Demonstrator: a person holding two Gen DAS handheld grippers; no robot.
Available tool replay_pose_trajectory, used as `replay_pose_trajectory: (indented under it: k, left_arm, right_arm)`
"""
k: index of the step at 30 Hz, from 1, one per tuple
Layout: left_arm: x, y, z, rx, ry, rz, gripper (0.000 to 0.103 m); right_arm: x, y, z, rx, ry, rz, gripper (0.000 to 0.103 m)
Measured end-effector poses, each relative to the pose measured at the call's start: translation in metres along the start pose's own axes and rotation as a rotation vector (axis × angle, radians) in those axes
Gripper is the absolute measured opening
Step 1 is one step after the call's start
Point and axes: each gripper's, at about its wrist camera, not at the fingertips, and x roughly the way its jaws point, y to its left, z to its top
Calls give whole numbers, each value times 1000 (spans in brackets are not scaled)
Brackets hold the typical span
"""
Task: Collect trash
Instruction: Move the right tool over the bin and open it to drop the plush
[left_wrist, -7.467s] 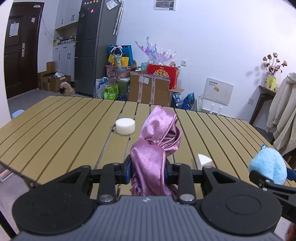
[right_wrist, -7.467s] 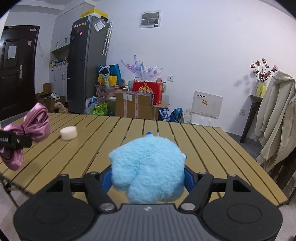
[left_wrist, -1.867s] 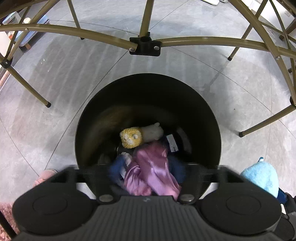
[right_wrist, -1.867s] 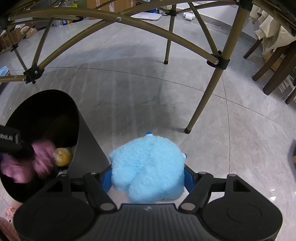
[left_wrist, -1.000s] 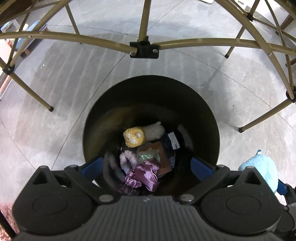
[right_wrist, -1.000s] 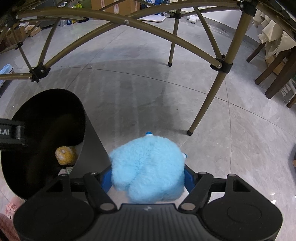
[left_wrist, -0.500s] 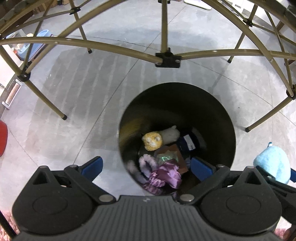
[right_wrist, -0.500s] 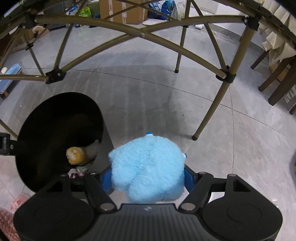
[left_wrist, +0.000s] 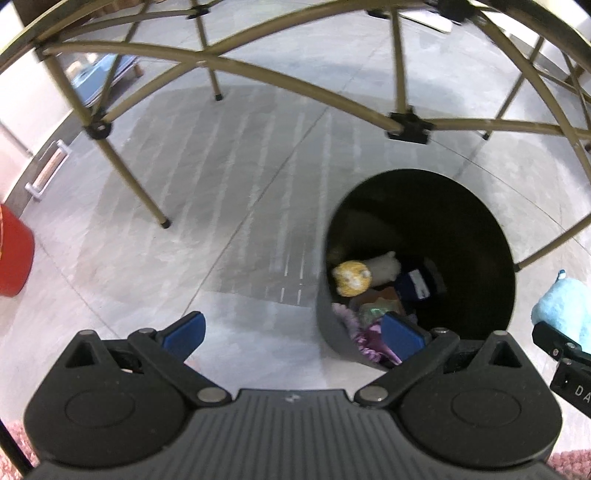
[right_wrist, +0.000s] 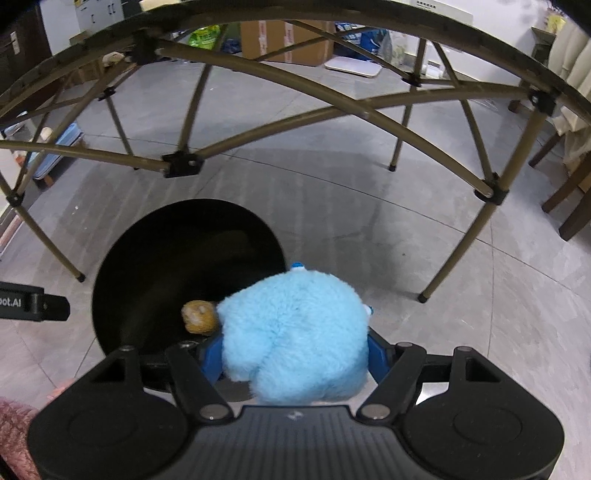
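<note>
The left gripper (left_wrist: 291, 332) hangs with its blue pads spread wide and nothing between them, above grey floor tiles beside a black bin (left_wrist: 480, 206). Inside the bin lie a yellow plush toy (left_wrist: 350, 277), purple cloth (left_wrist: 369, 338) and a dark blue packet (left_wrist: 415, 286). A blue fluffy toy (left_wrist: 563, 310) shows at the right edge.

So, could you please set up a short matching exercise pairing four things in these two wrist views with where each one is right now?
Things:
1. blue plush toy
2. purple cloth
3. left gripper
4. yellow plush toy

Places or states:
A. lying in the bin, beside a white piece
B. clamped in the right gripper
C. open and empty, mostly over bare floor
D. lying in the bin at its near wall, partly hidden by a blue finger pad

Pairs: 1-B, 2-D, 3-C, 4-A
</note>
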Motion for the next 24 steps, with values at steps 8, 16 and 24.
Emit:
replay_pose_trajectory:
  k: [8, 16, 24]
  left_arm:
    - [-5, 36, -1, -51, -13, 5, 103]
    - [6, 59, -3, -81, 15, 31, 103]
    - [20, 63, -5, -74, 41, 63, 103]
  right_arm:
    - [1, 31, 7, -32, -8, 31, 72]
    - [11, 65, 16, -65, 9, 79, 72]
    - [30, 84, 19, -77, 48, 121, 72]
